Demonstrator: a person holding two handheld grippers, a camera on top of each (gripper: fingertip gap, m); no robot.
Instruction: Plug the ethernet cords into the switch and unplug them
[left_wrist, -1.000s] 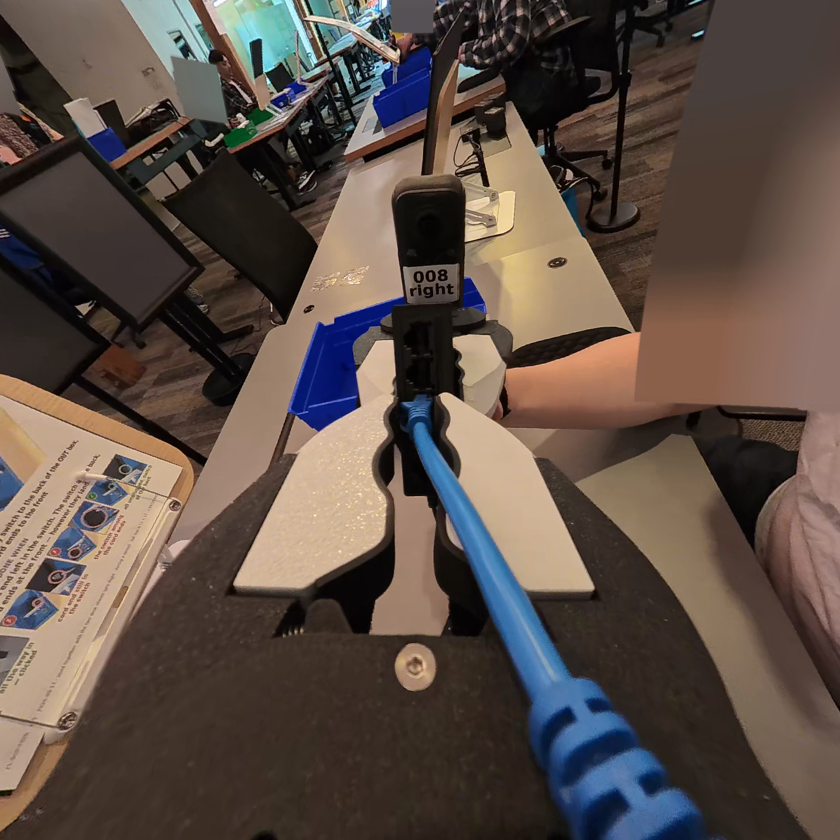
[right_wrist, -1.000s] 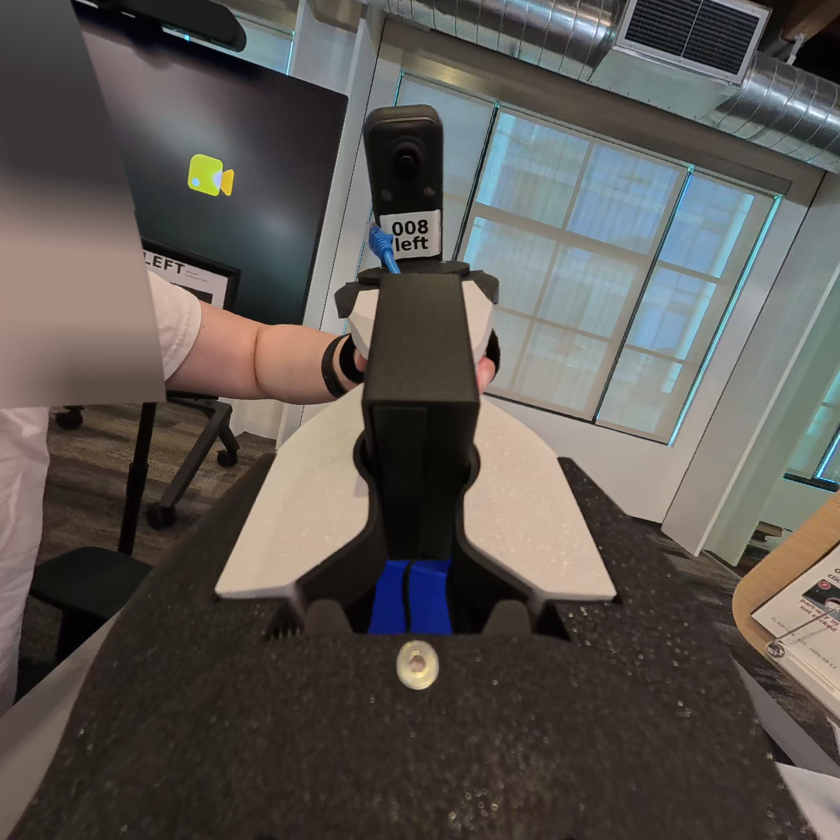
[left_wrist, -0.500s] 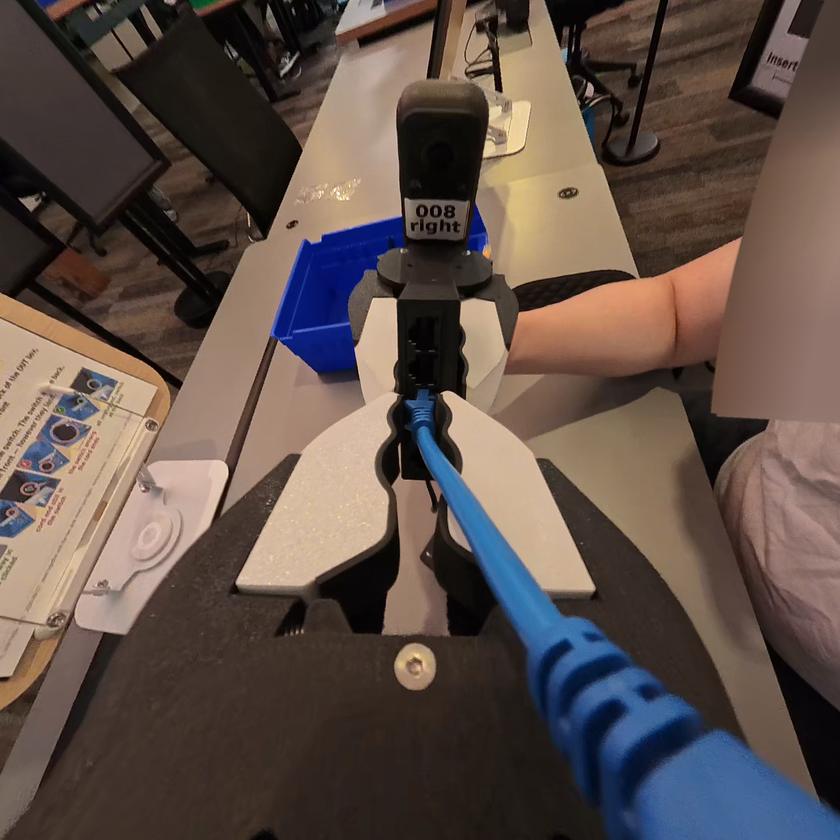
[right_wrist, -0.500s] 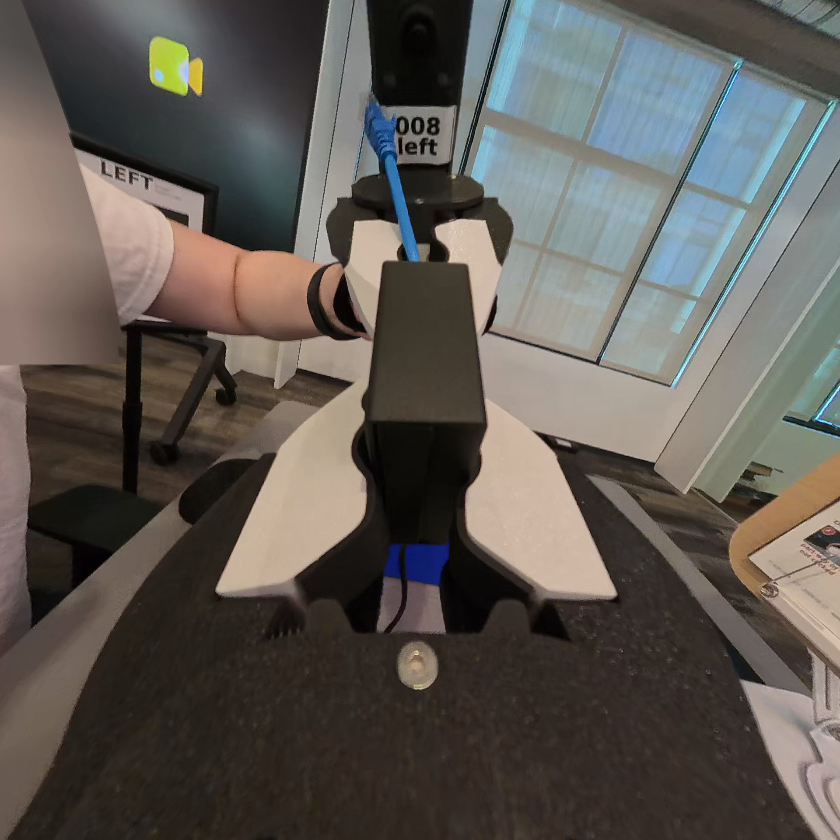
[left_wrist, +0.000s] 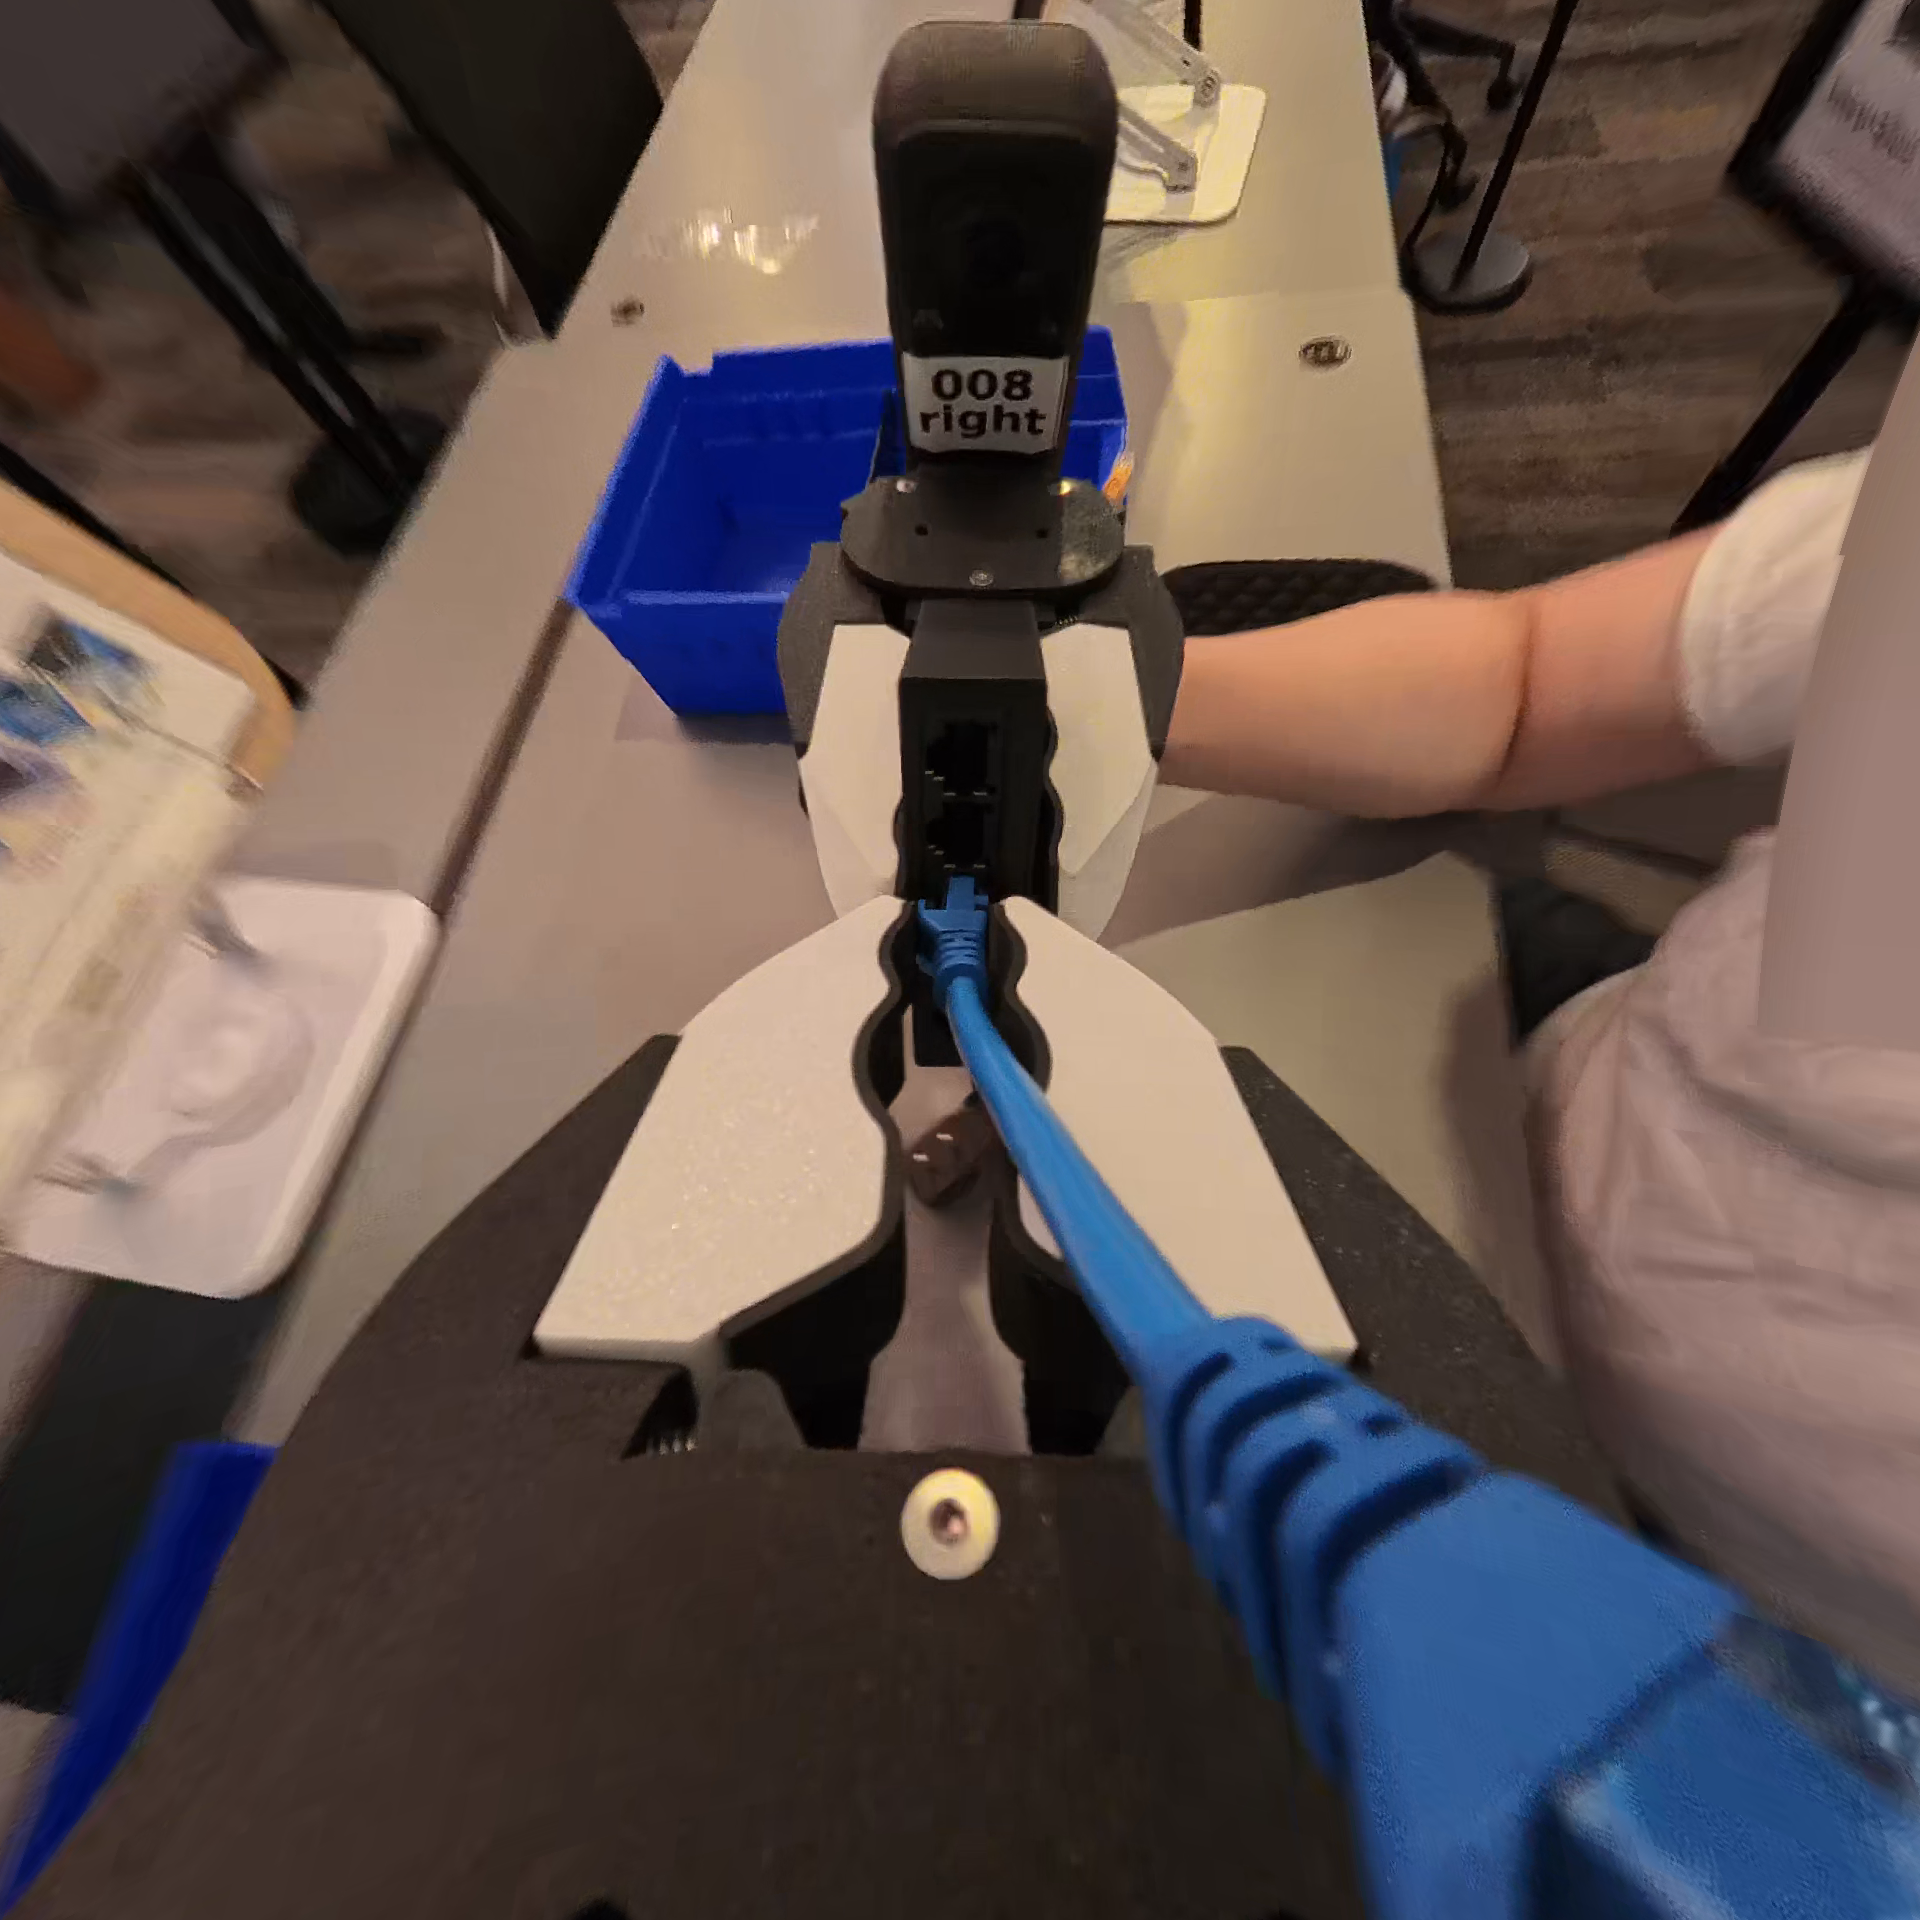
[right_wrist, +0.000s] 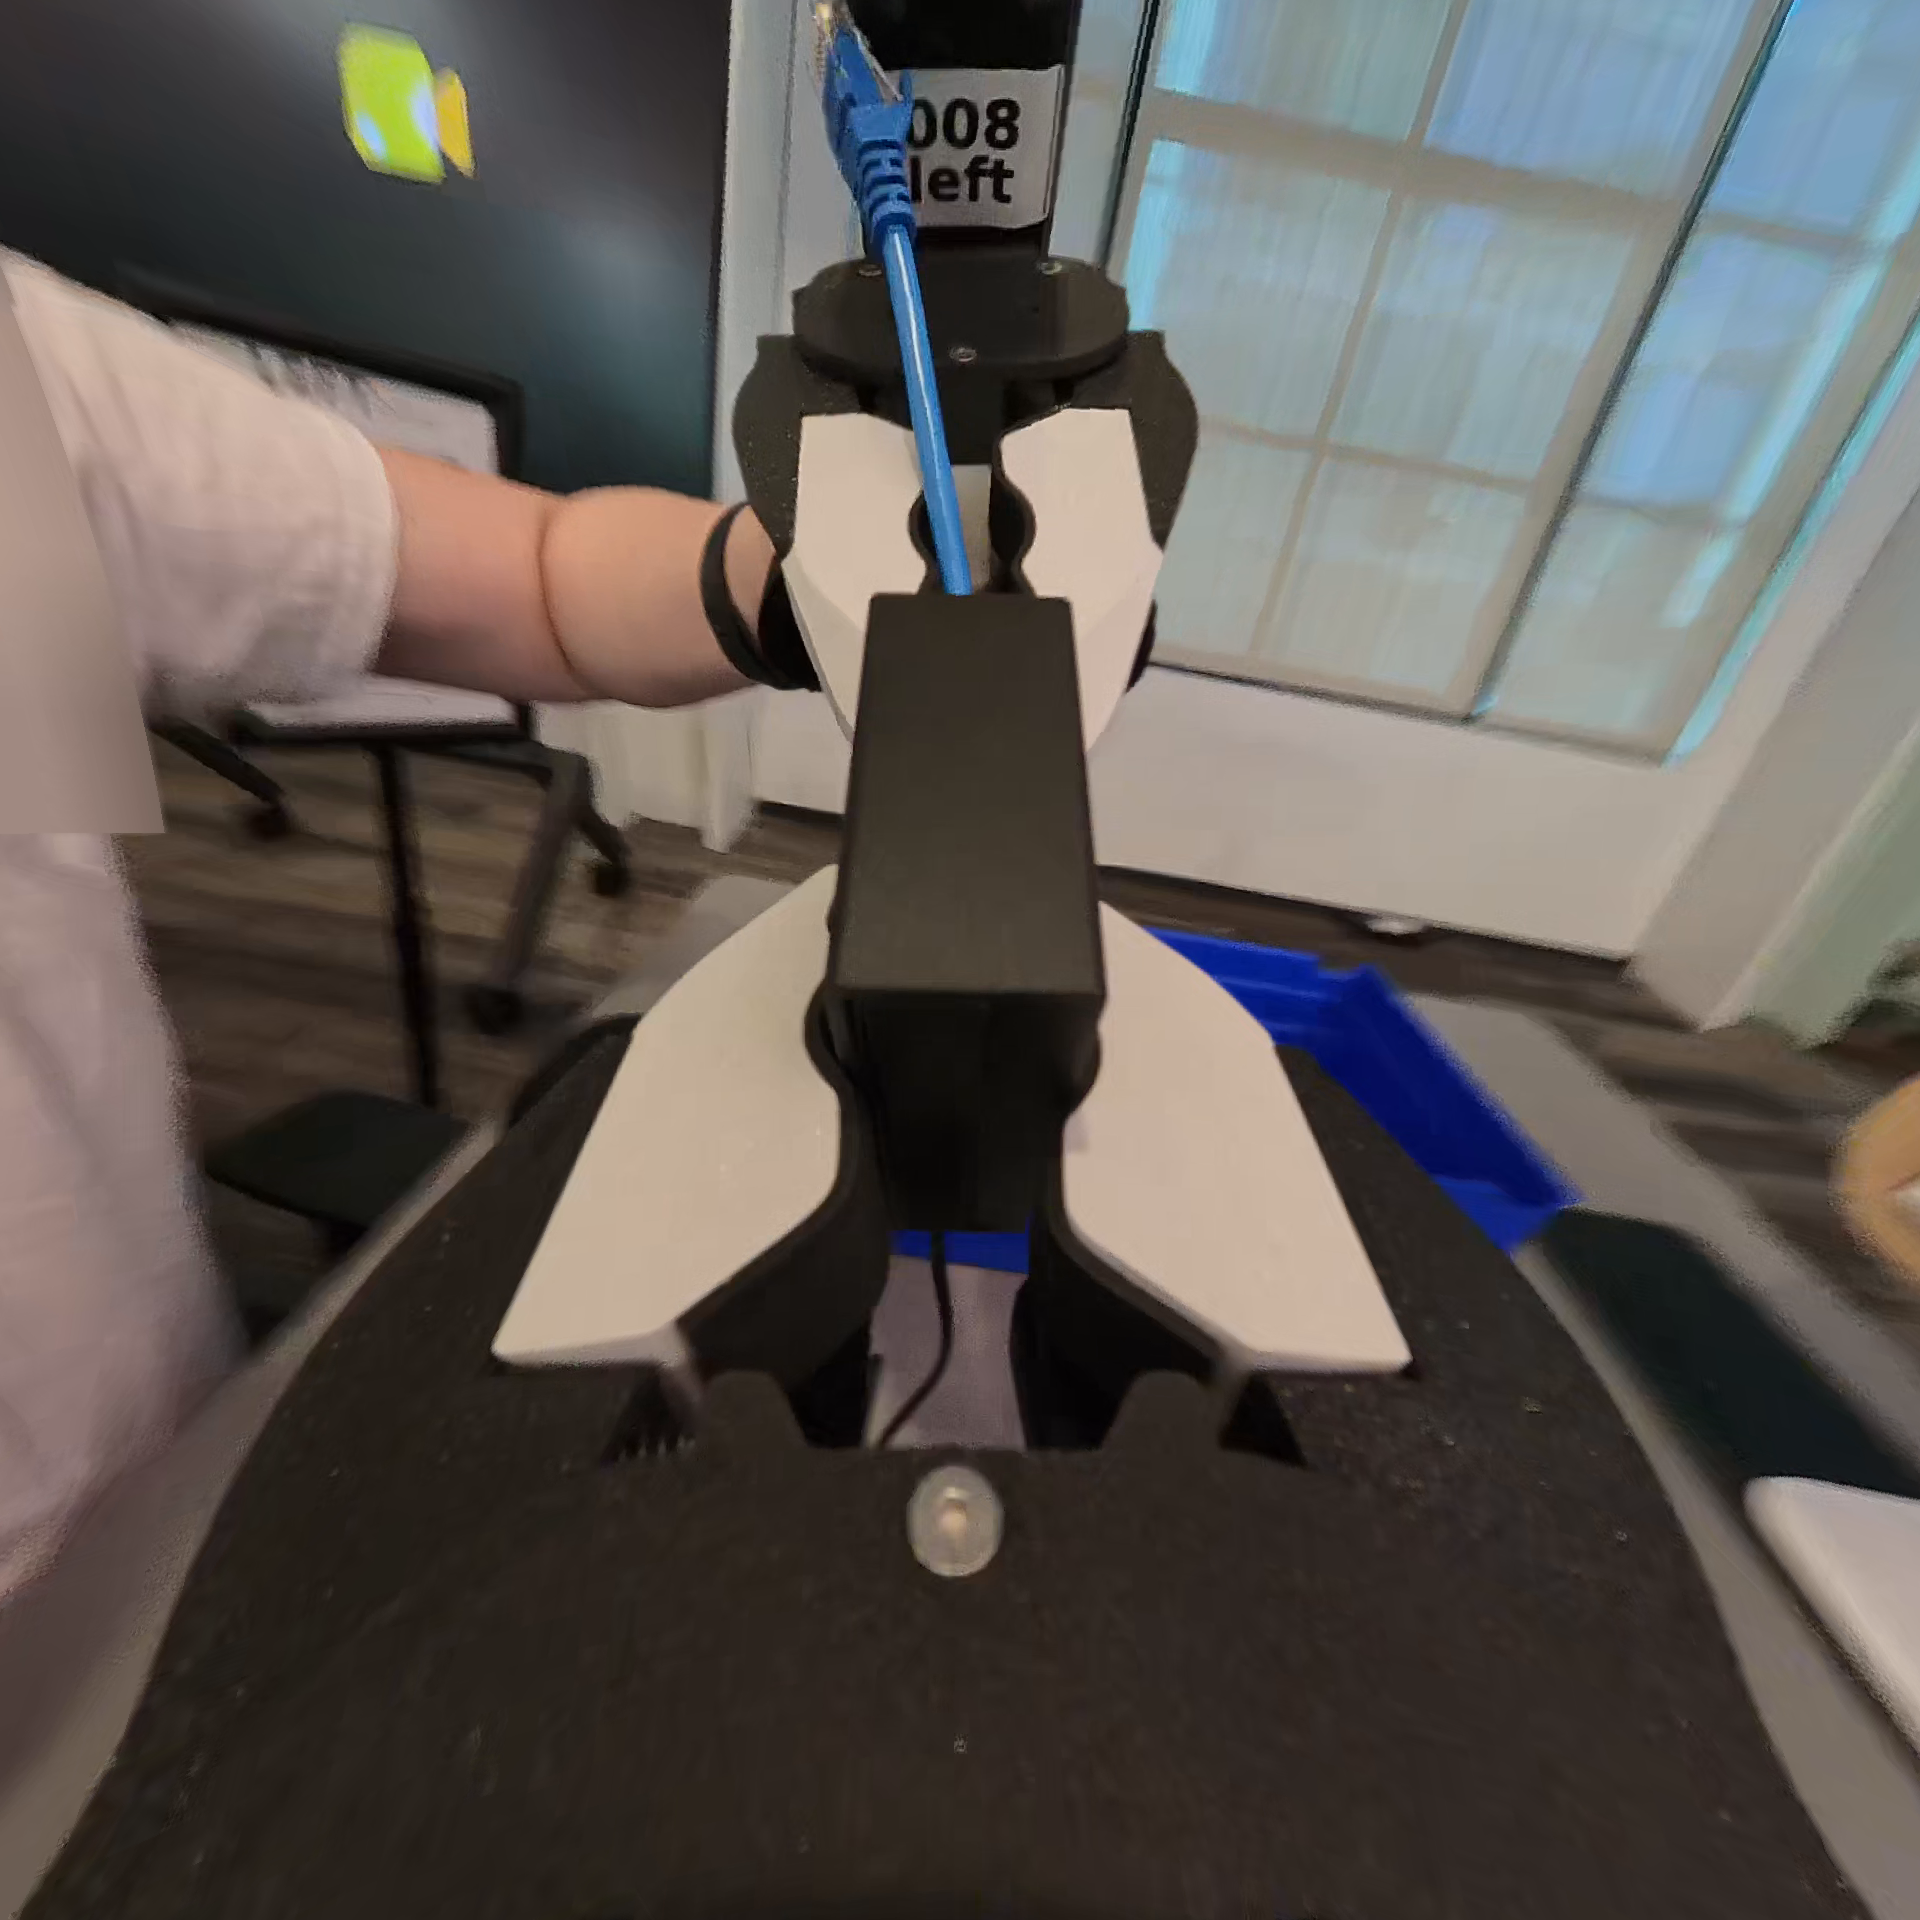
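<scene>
In the left wrist view my left gripper (left_wrist: 951, 920) is shut on the blue plug (left_wrist: 956, 935) of a blue ethernet cord (left_wrist: 1049, 1143). The plug's tip is at the lowest visible port of the black switch (left_wrist: 977, 769); two ports above it are bare. The cord's other plug (left_wrist: 1507, 1558) hangs close to the camera. In the right wrist view my right gripper (right_wrist: 966, 935) is shut on the black switch (right_wrist: 966, 790) and holds it in the air, ports facing the left gripper's white fingers (right_wrist: 862, 540). The blue cord (right_wrist: 925, 416) runs up past them.
A blue bin (left_wrist: 717, 540) stands on the grey table (left_wrist: 644, 935) behind the switch; it also shows in the right wrist view (right_wrist: 1403, 1070). A white plate (left_wrist: 229, 1060) and a blurred instruction sheet (left_wrist: 83, 727) lie at left. A person's arm (left_wrist: 1403, 707) reaches in from the right. Both grippers' tips are close together, under 4 cm apart.
Both grippers have come lower and tilted toward the table, staying face to face. The left keeps its hold on the blue plug at the port, the right on the switch.
</scene>
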